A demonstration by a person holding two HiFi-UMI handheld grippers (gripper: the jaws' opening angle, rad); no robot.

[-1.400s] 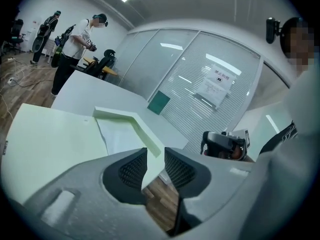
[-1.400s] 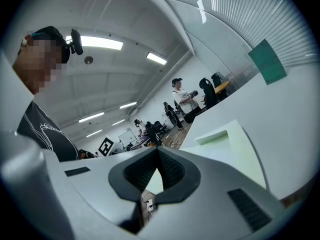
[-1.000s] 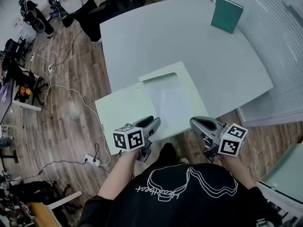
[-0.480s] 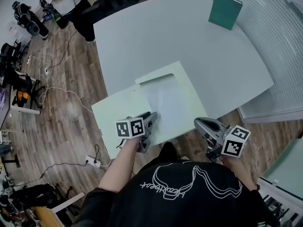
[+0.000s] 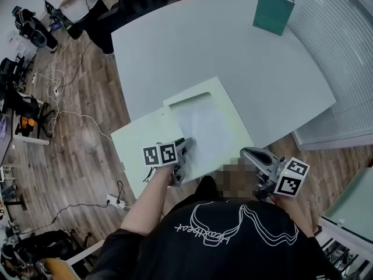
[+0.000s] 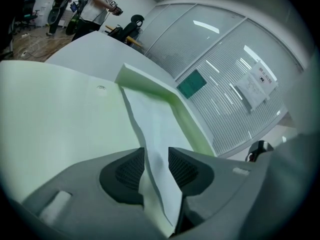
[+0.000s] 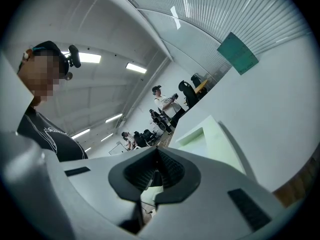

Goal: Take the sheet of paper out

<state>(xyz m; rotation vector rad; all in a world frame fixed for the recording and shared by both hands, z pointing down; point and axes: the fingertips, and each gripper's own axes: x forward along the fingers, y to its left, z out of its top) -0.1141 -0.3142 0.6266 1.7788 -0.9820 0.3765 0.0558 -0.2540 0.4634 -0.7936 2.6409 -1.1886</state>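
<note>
I see a teal book (image 5: pixel 273 11) far across the grey bench (image 5: pixel 192 45); the white sheet of paper (image 6: pixel 155 129) in the pale green folder (image 5: pixel 233 127) lies between my left gripper's (image 6: pixel 156 156) parted jaws; my right gripper's (image 7: pixel 156 156) jaws meet, empty

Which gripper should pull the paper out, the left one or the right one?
Left. The left gripper has the sheet of paper between its open jaws, so it probably only needs to close and pull. The right gripper is shut, empty and off the table.
</note>
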